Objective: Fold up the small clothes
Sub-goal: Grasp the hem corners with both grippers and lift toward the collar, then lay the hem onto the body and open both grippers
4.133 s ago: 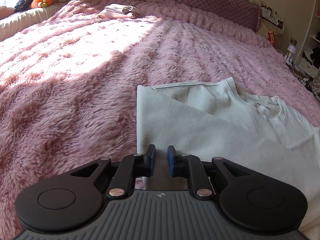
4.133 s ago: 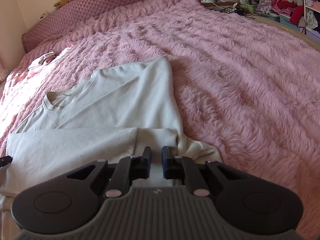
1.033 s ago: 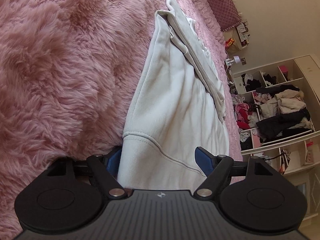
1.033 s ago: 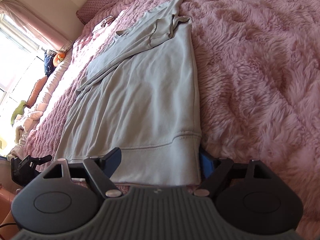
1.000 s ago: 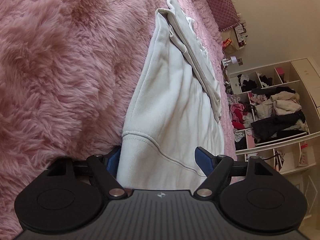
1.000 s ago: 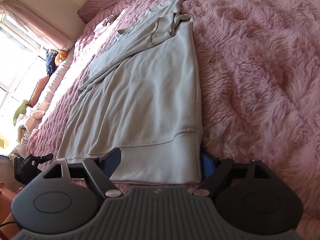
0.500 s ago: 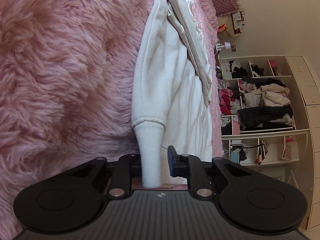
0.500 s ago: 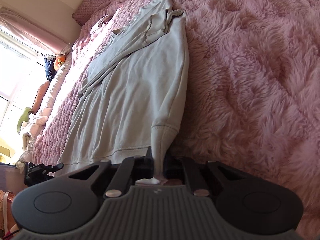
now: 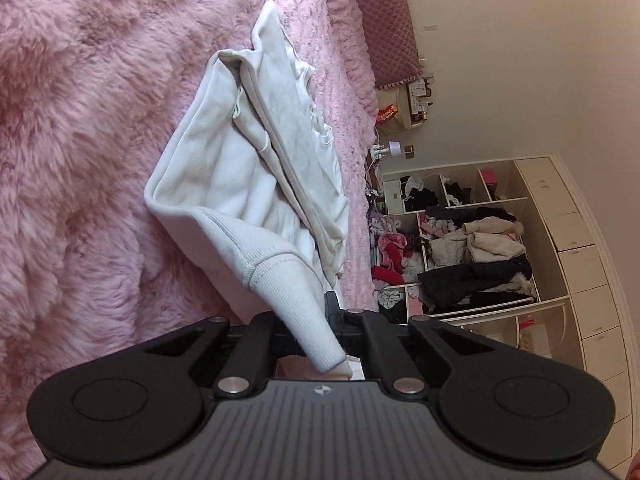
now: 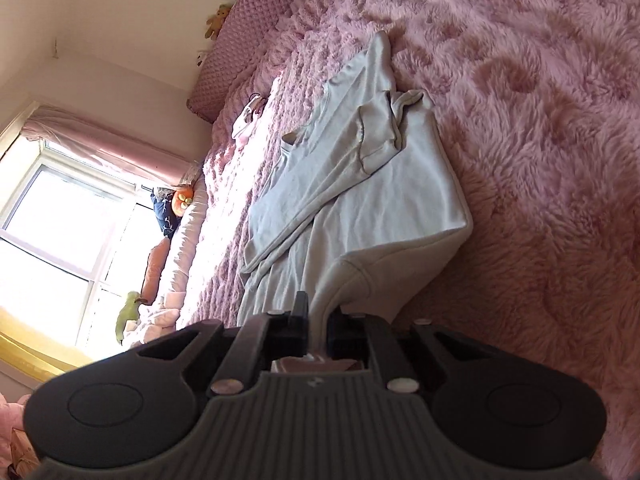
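Note:
A pale grey-white sweatshirt (image 9: 256, 184) lies on the pink fluffy bedspread (image 9: 80, 120), its sleeves folded across the body. My left gripper (image 9: 308, 312) is shut on the ribbed hem at one bottom corner, and the hem is lifted off the bed. In the right wrist view the sweatshirt (image 10: 360, 192) stretches away toward the headboard. My right gripper (image 10: 318, 312) is shut on the other bottom corner of the hem, also raised above the bedspread (image 10: 540, 160).
A small folded garment (image 10: 248, 116) lies far up the bed near the quilted headboard (image 10: 236, 40). Open shelves full of clothes (image 9: 460, 248) stand beside the bed. A window (image 10: 60, 220) with cushions and soft toys is on the other side.
Both grippers closed on the sweatshirt's bottom hem corners, which they straddled open a second ago, and have lifted the hem up off the bed so the lower part bends over.

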A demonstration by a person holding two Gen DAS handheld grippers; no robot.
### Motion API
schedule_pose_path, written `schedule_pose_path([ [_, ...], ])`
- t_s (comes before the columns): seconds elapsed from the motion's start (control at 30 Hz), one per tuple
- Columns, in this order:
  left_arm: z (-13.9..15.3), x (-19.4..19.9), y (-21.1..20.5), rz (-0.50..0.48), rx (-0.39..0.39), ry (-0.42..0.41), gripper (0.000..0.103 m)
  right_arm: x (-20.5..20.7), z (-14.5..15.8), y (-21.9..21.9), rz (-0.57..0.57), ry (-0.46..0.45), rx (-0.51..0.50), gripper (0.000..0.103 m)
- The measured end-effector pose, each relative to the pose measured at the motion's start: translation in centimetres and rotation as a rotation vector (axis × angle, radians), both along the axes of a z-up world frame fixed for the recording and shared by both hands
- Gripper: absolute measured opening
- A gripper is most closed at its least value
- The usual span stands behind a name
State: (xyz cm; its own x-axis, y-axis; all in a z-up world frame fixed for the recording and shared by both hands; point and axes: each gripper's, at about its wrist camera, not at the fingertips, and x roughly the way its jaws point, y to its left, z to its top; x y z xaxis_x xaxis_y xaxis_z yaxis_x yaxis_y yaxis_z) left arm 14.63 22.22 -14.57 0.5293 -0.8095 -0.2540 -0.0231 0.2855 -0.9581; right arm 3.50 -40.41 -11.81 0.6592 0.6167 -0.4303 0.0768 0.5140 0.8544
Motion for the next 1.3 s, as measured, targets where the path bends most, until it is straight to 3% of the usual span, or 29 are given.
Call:
schedule_pose_path([
  [0.13,1.2,4.4,0.1,0.026,-0.044,-0.061,0.004,4.5,1.7,-0.9,-0.066,-0.049,0.026,0.003],
  [0.4,3.8,15.2,-0.5,0.084,-0.025,-0.163,0.004,16.3,4.1,-1.9,-0.130,-0.123,0.027,0.003],
  [0.6,3.1,23.2,-1.2,0.115,-0.005,-0.175,0.004,25.8,3.1,-2.1,-0.173,-0.108,0.012,0.003],
  [0.93,-0.5,31.5,-2.3,0.125,0.086,-0.097,0.004,36.4,-1.1,-1.9,-0.184,-0.044,-0.061,0.003],
  [1.17,-2.3,34.1,-2.3,0.104,0.182,0.000,0.008,39.4,-3.7,-1.5,-0.195,0.010,-0.128,0.003],
  [1.3,-0.6,34.9,-1.3,0.082,0.241,0.032,0.017,40.3,-4.5,-1.9,-0.199,0.046,-0.120,0.009],
])
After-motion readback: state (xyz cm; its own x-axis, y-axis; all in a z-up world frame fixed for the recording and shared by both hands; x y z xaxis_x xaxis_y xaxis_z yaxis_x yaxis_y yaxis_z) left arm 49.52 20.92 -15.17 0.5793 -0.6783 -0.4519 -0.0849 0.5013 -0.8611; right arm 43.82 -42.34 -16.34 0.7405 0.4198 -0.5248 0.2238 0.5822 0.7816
